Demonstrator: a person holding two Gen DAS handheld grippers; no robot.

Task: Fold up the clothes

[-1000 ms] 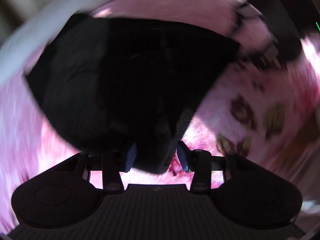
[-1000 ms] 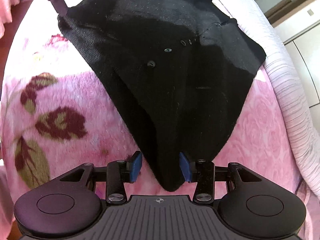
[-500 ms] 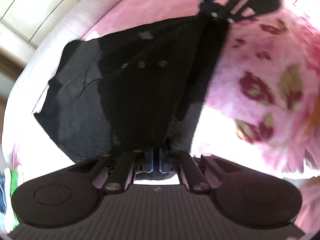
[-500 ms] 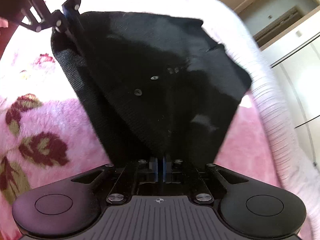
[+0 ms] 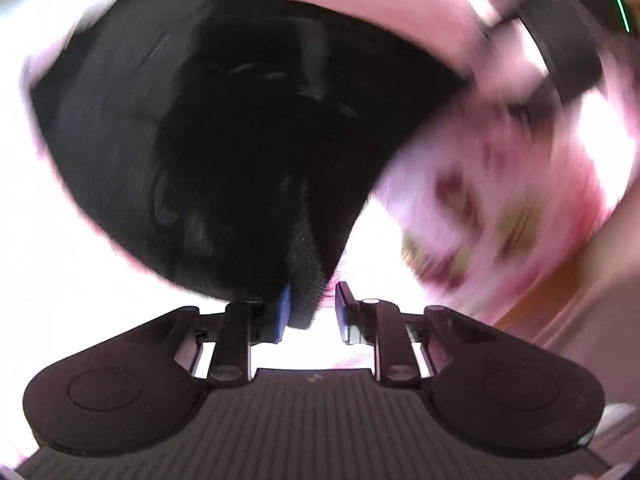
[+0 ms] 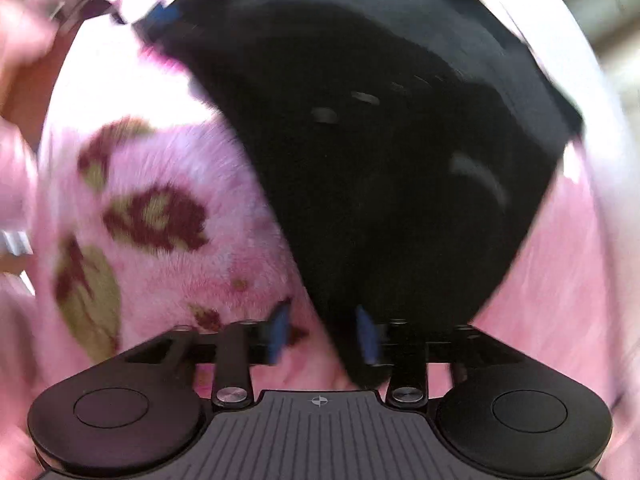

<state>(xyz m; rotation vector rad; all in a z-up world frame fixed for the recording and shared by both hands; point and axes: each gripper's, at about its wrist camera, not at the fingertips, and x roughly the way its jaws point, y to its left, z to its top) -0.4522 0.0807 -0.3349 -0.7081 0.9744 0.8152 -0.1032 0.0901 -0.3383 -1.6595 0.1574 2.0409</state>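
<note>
A black buttoned garment (image 5: pixel 224 132) lies spread on a pink flowered blanket (image 5: pixel 492 184). In the left wrist view my left gripper (image 5: pixel 313 312) is open, with a corner of the garment lying between the jaws against the left blue pad (image 5: pixel 283 312). In the right wrist view the same garment (image 6: pixel 400 152) fills the middle. My right gripper (image 6: pixel 323 334) is open, with the garment's near corner resting against the right pad (image 6: pixel 366 336). Both views are blurred by motion. The left gripper (image 6: pixel 160 16) shows faintly at the garment's far left corner.
The pink blanket with dark red and green flowers (image 6: pixel 152 220) covers the surface around the garment. A pale quilted cover (image 6: pixel 592 80) runs along the far right edge. The other gripper's dark body (image 5: pixel 568 60) shows at the upper right of the left wrist view.
Both grippers were shut on the garment's corners half a second ago and have now opened. The garment has dropped flat onto the blanket and both cameras are moving.
</note>
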